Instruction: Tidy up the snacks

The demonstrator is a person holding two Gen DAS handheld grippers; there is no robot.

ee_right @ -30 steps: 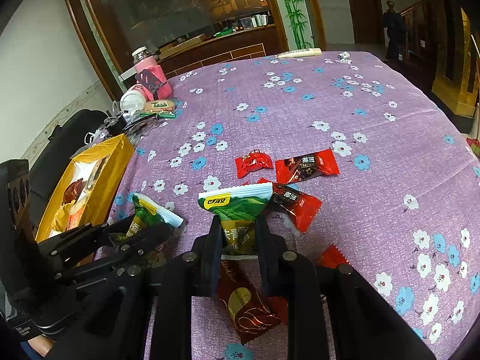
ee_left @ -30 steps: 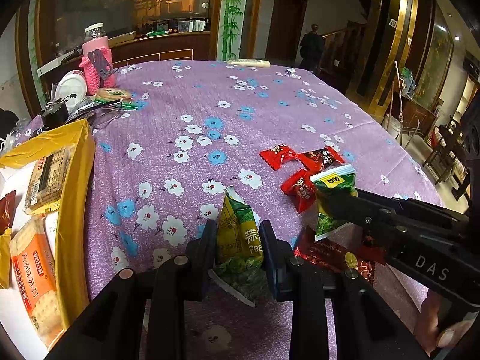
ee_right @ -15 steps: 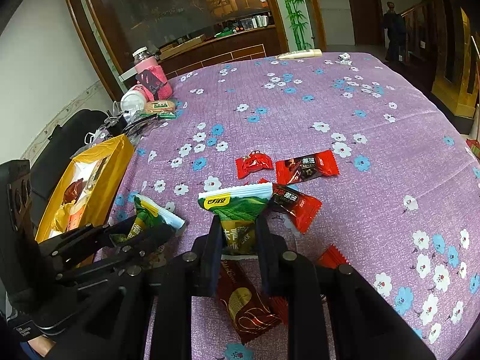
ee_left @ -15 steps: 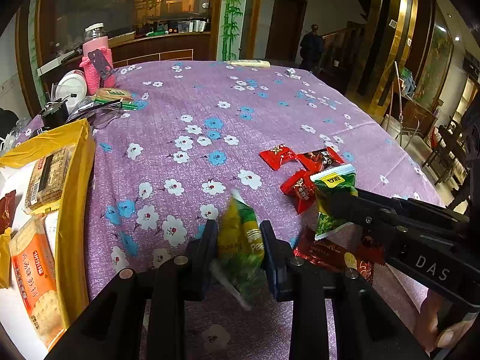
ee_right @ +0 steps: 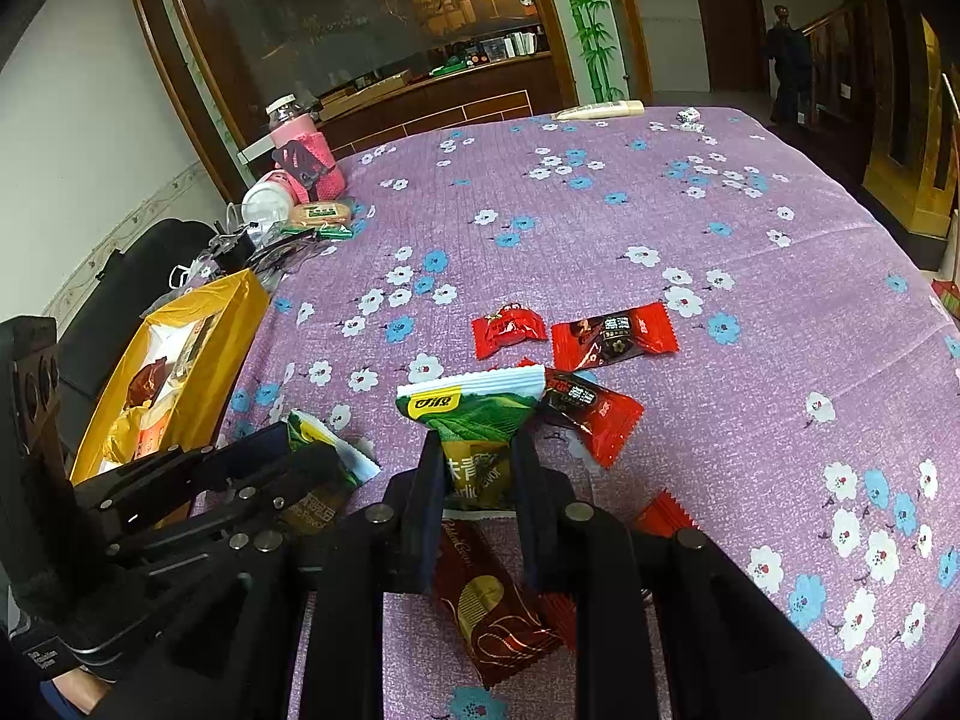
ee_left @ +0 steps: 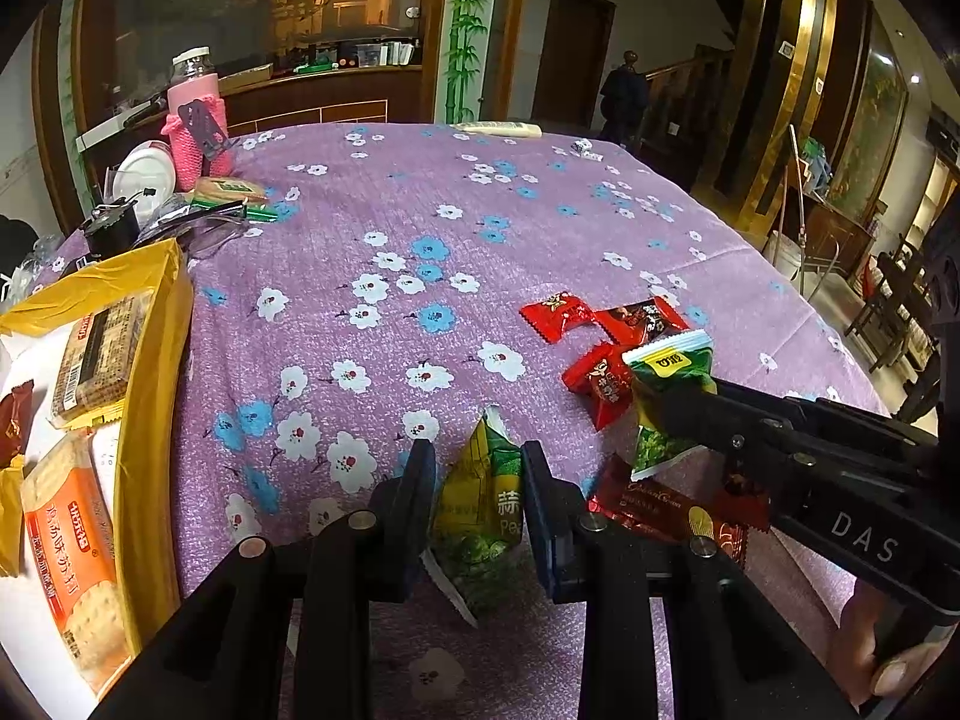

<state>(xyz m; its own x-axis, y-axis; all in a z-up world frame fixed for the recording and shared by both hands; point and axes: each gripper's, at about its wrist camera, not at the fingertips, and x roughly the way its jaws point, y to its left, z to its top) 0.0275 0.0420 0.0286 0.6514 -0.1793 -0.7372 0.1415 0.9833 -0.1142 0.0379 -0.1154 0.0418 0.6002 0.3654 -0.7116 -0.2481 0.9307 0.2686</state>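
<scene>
Starting at the far left of the fingers, a yellow box (ee_left: 153,360) is seen with cracker packs (ee_left: 75,534) already lying in it, and this is judged to be where the loose snacks are meant to go. The left gripper (ee_left: 478,495) is closed on a green pea packet (ee_left: 480,516), which is pinched across its middle so that the sealed top juts above the fingertips and the lower end hangs below them. To its right, the right gripper (ee_right: 474,474) is likewise clamped shut on a second pea packet (ee_right: 474,420), held only by its lower half, with the wide crimped top fanned out beyond the fingertips. Under and just behind the right fingers a brown chocolate bar (ee_right: 492,612) lies on the purple flowered tablecloth (ee_right: 660,228), and ahead of those fingers, slightly to the right, three red candies (ee_right: 612,336) are scattered, one of them touching the held packet's edge in the picture. Both packets are slick, air-filled film, so a slip from either grip could be expected if a hand were swung quickly. Since the two grippers sit close side by side, a clash might be caused if both were carried to the box together. A low carry could also drag candies or snag the cloth, and a packet released too near the box wall might fall outside it.
</scene>
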